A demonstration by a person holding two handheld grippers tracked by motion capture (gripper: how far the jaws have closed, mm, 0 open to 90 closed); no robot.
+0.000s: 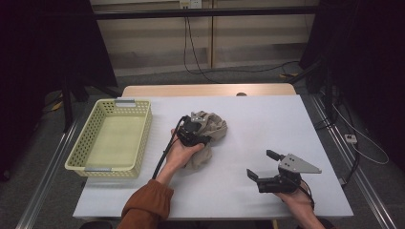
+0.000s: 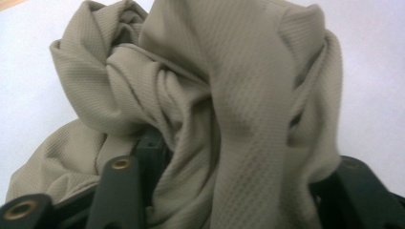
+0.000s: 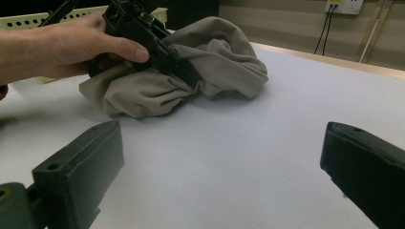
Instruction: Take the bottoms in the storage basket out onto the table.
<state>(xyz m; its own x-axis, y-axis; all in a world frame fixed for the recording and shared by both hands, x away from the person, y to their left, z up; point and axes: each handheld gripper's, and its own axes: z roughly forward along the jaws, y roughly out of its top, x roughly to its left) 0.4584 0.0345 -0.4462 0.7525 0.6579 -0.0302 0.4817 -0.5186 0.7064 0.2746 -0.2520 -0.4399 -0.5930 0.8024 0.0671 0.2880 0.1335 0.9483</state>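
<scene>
A white rectangular desk (image 1: 258, 138) is carrying everything. At its left edge a pale yellow perforated plastic basket (image 1: 85, 143) is sitting with its long axis running away from the person. Near the desk's middle, a crumpled beige knit cloth (image 1: 212, 128) is lying in a heap, its long axis running from near-left to far-right in the high view; no clear pointing end can be told. The left hand-held gripper (image 1: 197, 136) is pressing into the heap, and in the left gripper view fabric (image 2: 224, 109) is bunching between its jaws, so it is pinching the cloth. The right hand-held gripper (image 1: 261, 165) is hovering well apart from the cloth at the desk's near right, pointing left, its jaws standing spread wide over bare desk (image 3: 229, 157).
</scene>
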